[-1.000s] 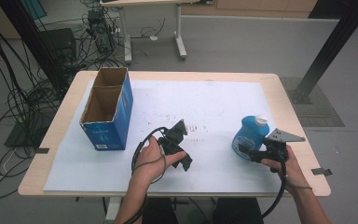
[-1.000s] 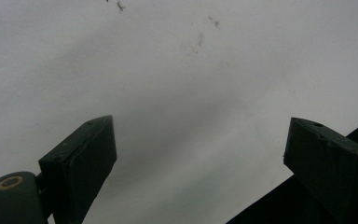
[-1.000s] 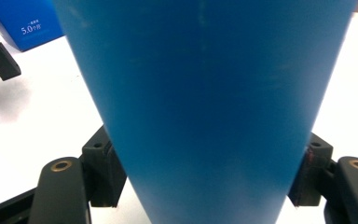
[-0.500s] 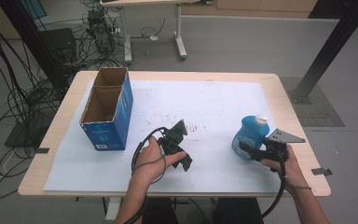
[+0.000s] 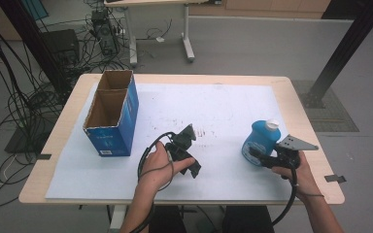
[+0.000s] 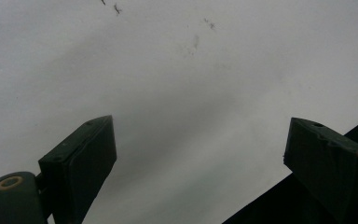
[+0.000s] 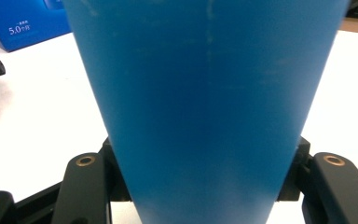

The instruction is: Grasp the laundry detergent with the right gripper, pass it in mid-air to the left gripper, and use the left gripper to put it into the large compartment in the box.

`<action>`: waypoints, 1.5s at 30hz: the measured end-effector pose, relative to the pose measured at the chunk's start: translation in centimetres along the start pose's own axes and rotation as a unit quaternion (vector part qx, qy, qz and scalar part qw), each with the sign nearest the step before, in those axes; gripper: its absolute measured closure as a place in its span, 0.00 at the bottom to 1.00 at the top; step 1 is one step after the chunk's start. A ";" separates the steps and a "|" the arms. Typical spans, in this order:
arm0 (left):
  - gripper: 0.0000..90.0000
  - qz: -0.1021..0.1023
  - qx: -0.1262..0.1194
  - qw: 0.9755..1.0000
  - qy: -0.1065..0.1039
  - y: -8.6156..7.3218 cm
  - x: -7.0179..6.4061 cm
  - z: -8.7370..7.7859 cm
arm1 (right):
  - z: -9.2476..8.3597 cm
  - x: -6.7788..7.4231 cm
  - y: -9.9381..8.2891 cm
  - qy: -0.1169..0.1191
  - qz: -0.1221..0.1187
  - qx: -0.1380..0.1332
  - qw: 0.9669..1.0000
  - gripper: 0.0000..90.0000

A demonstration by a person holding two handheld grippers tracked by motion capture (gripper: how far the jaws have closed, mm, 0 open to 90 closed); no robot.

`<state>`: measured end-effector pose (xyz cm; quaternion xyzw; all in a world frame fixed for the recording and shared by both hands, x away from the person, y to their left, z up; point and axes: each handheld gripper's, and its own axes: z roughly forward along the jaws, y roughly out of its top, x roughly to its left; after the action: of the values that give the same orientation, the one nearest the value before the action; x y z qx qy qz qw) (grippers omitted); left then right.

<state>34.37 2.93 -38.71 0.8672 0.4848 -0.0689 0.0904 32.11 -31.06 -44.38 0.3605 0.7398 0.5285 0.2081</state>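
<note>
- Right now my right gripper [image 5: 253,154] has just been closing, and its jaws clamp the blue bottle [image 5: 258,142] low on its body.
- That bottle stands upright on the white sheet [image 5: 223,111], at about four o'clock on the table [image 5: 291,87].
- My left gripper [image 5: 188,137] rests near six o'clock with jaws apart and nothing between them.
- At ten o'clock stands the open cardboard box [image 5: 112,121].

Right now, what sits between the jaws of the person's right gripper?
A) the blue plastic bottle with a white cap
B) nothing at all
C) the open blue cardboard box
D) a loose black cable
A: the right gripper has just closed its jaws against both sides of the blue plastic bottle.
</note>
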 end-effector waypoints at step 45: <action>0.11 0.005 -0.017 1.000 0.000 0.4 0.2 -0.9 | 0.0 0.1 -0.2 -0.002 -0.014 -0.010 1.000 0.46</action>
<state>34.87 3.09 -37.81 0.8678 0.4818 -0.0607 0.1055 31.95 -31.02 -44.53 0.3494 0.7391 0.5319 0.2208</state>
